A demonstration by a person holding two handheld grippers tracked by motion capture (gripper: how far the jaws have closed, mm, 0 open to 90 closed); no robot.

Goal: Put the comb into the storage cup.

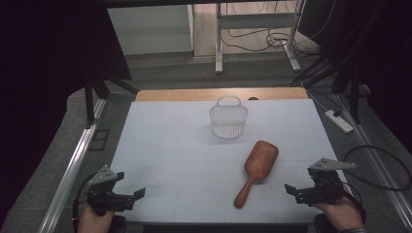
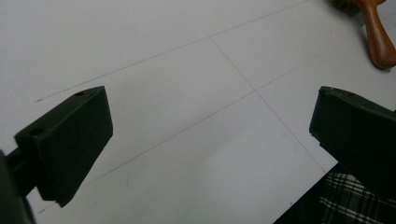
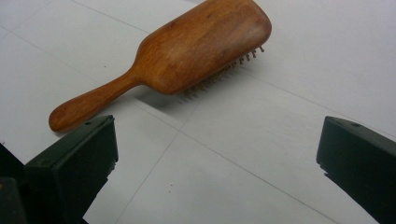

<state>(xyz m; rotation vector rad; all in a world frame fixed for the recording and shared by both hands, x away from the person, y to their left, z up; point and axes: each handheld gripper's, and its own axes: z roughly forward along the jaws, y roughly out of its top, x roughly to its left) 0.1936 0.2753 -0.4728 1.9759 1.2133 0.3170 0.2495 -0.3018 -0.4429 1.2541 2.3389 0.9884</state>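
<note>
A wooden paddle hairbrush (image 1: 256, 171) lies bristles down on the white table (image 1: 170, 145), handle toward the front edge. In the right gripper view the hairbrush (image 3: 187, 56) sits just ahead of the jaws. A small white mesh basket (image 1: 228, 118) with a handle stands at the back centre. My right gripper (image 1: 293, 190) is open at the front right, a little right of the brush handle, with nothing between its jaws. At the front left corner my left gripper (image 1: 136, 195) is open and empty; the brush handle (image 2: 378, 39) shows far off in its view.
A wooden strip (image 1: 218, 93) runs along the table's back edge. A metal rail (image 1: 68, 170) borders the left side, and a power strip (image 1: 340, 121) with cables lies on the floor at the right. A plaid sleeve (image 2: 345, 205) shows by the left gripper.
</note>
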